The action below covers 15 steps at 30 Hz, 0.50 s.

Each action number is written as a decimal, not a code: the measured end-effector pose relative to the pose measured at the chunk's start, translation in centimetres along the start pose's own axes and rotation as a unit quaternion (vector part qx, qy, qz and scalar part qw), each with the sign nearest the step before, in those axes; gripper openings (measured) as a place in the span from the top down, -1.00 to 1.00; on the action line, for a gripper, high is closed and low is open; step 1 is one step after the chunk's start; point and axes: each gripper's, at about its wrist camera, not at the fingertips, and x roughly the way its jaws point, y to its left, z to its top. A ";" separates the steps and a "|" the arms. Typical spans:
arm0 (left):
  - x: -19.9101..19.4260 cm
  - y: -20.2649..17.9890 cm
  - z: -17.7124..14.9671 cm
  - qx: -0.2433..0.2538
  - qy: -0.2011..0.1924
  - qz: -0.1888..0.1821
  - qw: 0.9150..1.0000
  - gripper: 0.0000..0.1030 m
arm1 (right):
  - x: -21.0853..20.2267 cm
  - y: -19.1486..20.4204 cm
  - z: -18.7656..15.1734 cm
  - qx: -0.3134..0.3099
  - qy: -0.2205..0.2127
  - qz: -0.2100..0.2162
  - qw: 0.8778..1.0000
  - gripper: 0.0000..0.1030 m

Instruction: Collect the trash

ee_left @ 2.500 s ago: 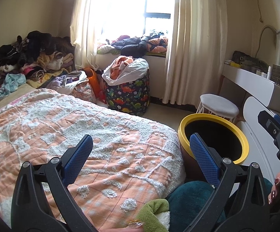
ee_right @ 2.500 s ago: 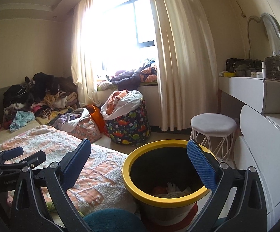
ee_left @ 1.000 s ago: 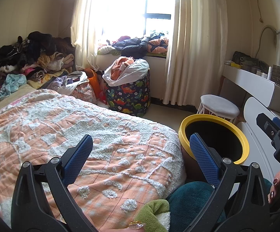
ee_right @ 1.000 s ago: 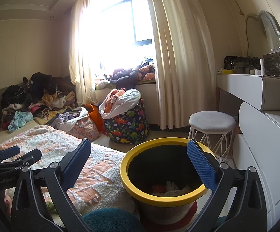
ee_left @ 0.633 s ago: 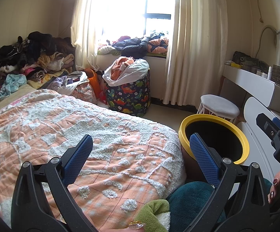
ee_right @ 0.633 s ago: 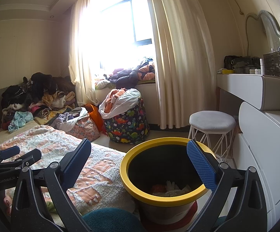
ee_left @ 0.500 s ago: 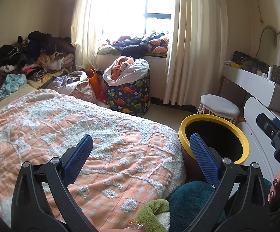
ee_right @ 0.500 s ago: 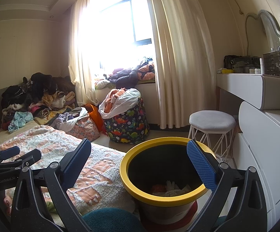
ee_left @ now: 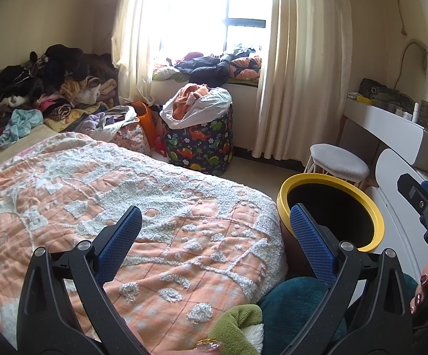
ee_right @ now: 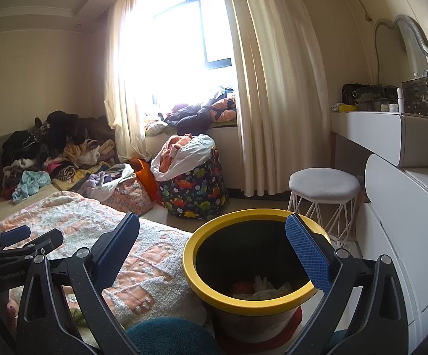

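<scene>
Standing on the floor just beside the bed's corner, the yellow-rimmed trash bin (ee_right: 245,269) held crumpled white and orange scraps (ee_right: 258,287) at its bottom. You held your right gripper (ee_right: 212,247) over the near side of the bin, jaws spread wide with nothing between them, the right pad in front of the rim. Your left gripper (ee_left: 214,233) hung above the orange-and-white quilt (ee_left: 125,207), jaws equally wide and empty. A white stool (ee_right: 324,190) stood just behind the bin, the white desk (ee_right: 391,136) to its right carrying small boxes and bottles. Farther off, a dinosaur-print hamper (ee_right: 194,190) sat full of laundry under the curtained window (ee_right: 184,47), near a heap of clothes (ee_right: 57,153) at the bed's far end.
</scene>
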 end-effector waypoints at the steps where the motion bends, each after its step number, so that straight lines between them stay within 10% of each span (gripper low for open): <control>1: 0.0 0.0 0.0 0.000 0.001 0.000 1.000 -0.79 | 0.0 0.0 0.0 0.000 0.001 0.000 1.000 -0.87; 11: -0.4 6.9 0.5 -0.069 0.009 0.050 0.996 -0.79 | 2.4 8.3 1.2 -0.056 0.052 0.113 0.991 -0.87; 15: -1.4 15.5 -0.4 -0.119 0.031 0.163 0.979 -0.79 | 4.8 19.5 0.5 -0.120 0.140 0.252 0.950 -0.88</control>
